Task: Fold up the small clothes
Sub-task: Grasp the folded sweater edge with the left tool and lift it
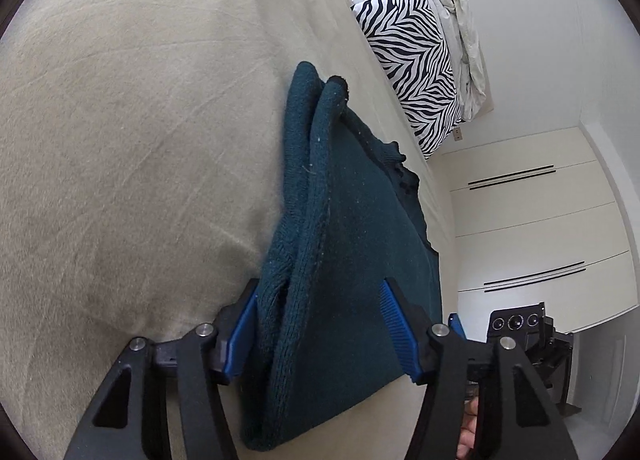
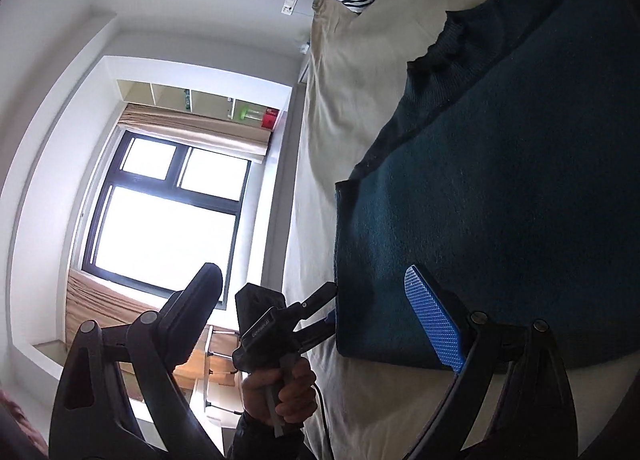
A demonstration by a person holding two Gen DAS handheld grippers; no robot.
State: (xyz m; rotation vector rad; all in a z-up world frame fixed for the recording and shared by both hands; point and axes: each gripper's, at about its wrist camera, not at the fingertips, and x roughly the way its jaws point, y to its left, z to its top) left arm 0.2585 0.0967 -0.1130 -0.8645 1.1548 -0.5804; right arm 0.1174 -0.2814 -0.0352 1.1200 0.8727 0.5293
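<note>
A dark teal knitted garment (image 1: 352,220) lies folded on the beige bed sheet (image 1: 120,140). My left gripper (image 1: 316,320) is open, its blue pads on either side of the garment's near folded edge, not clamped. In the right wrist view the garment (image 2: 500,180) fills the right side. My right gripper (image 2: 320,300) is wide open and empty, one blue pad (image 2: 434,318) over the garment's near corner. The left gripper (image 2: 316,312) also shows there, held by a hand (image 2: 280,392) at the garment's edge.
A zebra-print pillow (image 1: 416,64) with pale crumpled bedding (image 1: 468,40) lies at the head of the bed. White wardrobe doors (image 1: 532,228) stand beside the bed. A bright window (image 2: 160,220) with curtains is on the far side.
</note>
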